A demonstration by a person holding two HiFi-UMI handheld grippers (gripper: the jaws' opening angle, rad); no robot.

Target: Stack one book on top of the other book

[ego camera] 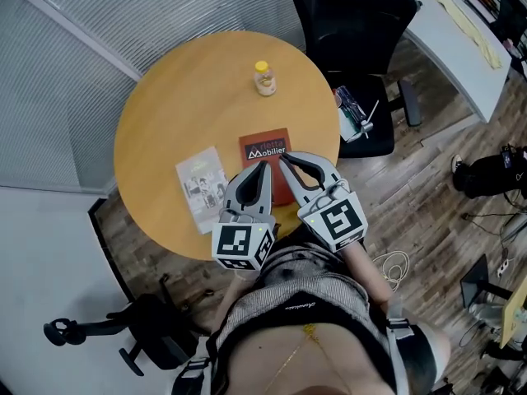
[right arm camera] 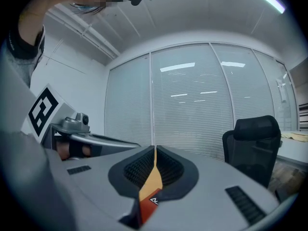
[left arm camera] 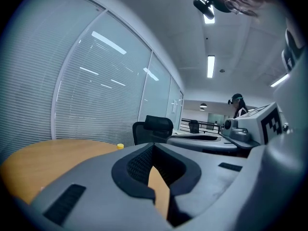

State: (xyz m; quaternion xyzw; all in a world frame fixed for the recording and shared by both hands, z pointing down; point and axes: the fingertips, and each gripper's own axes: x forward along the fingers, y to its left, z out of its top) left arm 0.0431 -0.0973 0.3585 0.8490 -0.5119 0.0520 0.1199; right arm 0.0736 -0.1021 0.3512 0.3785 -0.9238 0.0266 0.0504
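Observation:
A red book [ego camera: 265,145] lies on the round wooden table [ego camera: 165,113], near its front edge. To its left, apart from it, lies a white book [ego camera: 202,188]. Both grippers hover over the red book's near half, side by side. My left gripper [ego camera: 264,166] is shut with nothing between its jaws. My right gripper [ego camera: 283,158] is also shut and empty. In the right gripper view a strip of the red book [right arm camera: 146,210] shows below the closed jaws. The left gripper view shows only bare table wood [left arm camera: 161,189] under its closed jaws.
A small yellow-capped bottle [ego camera: 264,78] stands at the table's far side. A black office chair [ego camera: 354,31] sits beyond the table on the right, with a white desk [ego camera: 461,39] behind it. A frosted glass wall [ego camera: 74,64] runs along the left.

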